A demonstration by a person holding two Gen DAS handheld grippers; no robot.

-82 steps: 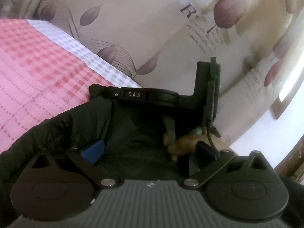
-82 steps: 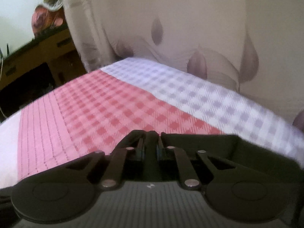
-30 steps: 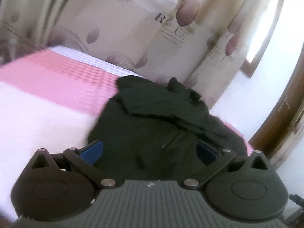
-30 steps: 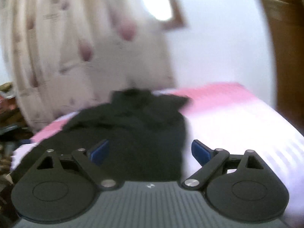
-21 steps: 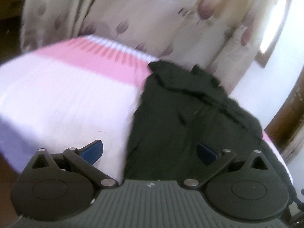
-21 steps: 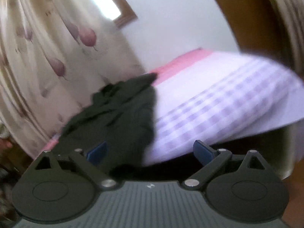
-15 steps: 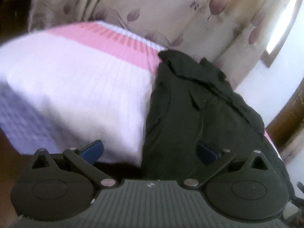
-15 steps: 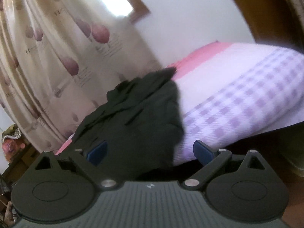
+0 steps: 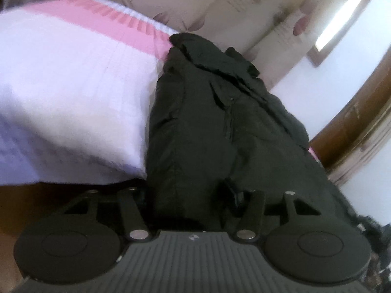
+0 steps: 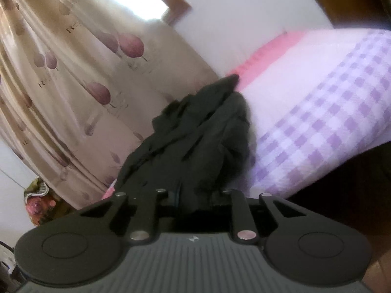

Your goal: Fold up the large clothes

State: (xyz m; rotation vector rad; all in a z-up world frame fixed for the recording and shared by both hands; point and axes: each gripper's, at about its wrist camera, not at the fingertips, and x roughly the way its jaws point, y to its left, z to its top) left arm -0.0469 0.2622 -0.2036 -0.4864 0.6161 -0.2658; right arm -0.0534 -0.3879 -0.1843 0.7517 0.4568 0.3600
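Garment: black jacket [image 9: 220, 127] lies rumpled along the bed [image 9: 73, 85], near hem over its edge.
Left gripper [image 9: 193, 202]: I have its fingers pinched on the hem.
Right gripper [image 10: 195, 202]: likewise gripping the jacket [image 10: 195, 141].
Progress: early, I judge; no neat fold visible.

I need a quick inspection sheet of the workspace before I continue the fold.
Surface: bed with a pink, white and lilac checked cover.
Job's things: black jacket lies lengthwise on the bed, its near end hanging over the edge at both grippers.
Clutter: nothing seen on the bed.
Grippers: left gripper and right gripper have their fingers drawn in on the jacket's near hem.
Cables: nothing seen.
Surroundings: leaf-print curtain, bright window, wooden frame; both views blurred.
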